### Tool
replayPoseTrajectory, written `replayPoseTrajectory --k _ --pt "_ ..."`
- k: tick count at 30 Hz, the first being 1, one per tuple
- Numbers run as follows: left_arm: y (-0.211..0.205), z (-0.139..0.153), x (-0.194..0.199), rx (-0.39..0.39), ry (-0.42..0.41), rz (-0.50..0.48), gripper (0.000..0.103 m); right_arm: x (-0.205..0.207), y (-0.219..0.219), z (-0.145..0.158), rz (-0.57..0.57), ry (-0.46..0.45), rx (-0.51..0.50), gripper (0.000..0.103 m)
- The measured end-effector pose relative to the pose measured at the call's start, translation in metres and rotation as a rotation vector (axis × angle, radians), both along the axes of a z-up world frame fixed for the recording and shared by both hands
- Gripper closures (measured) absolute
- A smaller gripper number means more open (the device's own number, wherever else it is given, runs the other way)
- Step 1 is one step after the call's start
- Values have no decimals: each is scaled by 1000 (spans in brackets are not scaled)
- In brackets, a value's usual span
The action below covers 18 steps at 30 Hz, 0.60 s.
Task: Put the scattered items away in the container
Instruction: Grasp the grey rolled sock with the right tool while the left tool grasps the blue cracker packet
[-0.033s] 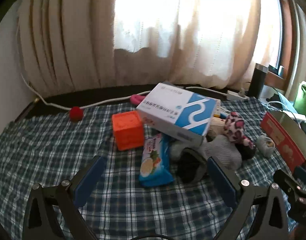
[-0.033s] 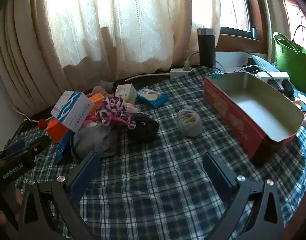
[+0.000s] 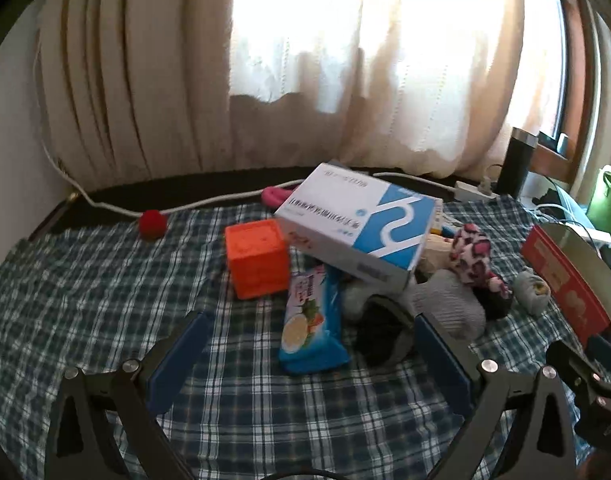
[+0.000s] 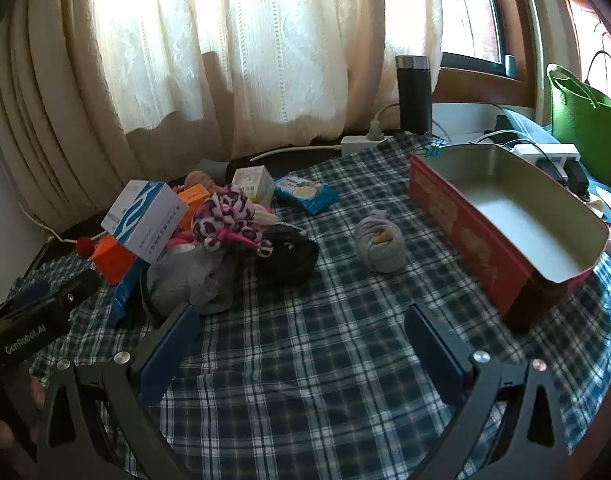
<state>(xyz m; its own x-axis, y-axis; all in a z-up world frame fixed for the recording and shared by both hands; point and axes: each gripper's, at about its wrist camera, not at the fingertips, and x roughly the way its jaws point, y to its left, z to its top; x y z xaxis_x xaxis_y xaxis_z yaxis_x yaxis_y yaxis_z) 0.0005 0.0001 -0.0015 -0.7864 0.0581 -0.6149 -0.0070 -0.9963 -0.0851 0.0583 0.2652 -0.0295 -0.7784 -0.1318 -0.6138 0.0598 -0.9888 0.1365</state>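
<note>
A pile lies on the checked cloth: a white-and-blue box point(image 3: 357, 224) leaning on an orange cube point(image 3: 257, 258), a blue snack packet point(image 3: 309, 332), a grey sock bundle point(image 3: 449, 304), a black item point(image 3: 381, 336) and a pink spotted plush point(image 3: 473, 250). My left gripper point(image 3: 311, 318) is open, low over the cloth, its fingers either side of the snack packet's near end. The red tin container point(image 4: 505, 216) stands at the right with nothing visible inside. A rolled grey sock point(image 4: 379, 242) lies alone between pile and tin. My right gripper point(image 4: 302, 308) is open over bare cloth.
A red ball point(image 3: 152, 224) and a white cable point(image 3: 105, 204) lie at the far left edge. Behind the pile are a second blue packet point(image 4: 305, 192) and a small white box point(image 4: 251, 182). A black flask point(image 4: 414, 92), power strip point(image 4: 361, 144) and green bag point(image 4: 585, 120) stand by the window.
</note>
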Motion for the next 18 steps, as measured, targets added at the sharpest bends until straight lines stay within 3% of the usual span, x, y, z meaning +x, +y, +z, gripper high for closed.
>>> replayPoseTrajectory --k 10,18 --pt "-1 -14 4 -70 -56 -65 0 -7 10 -13 -1 -8 -79 0" --pt "-14 -26 -5 -42 -107 -44 0 -13 15 -22 6 -36 -112 0"
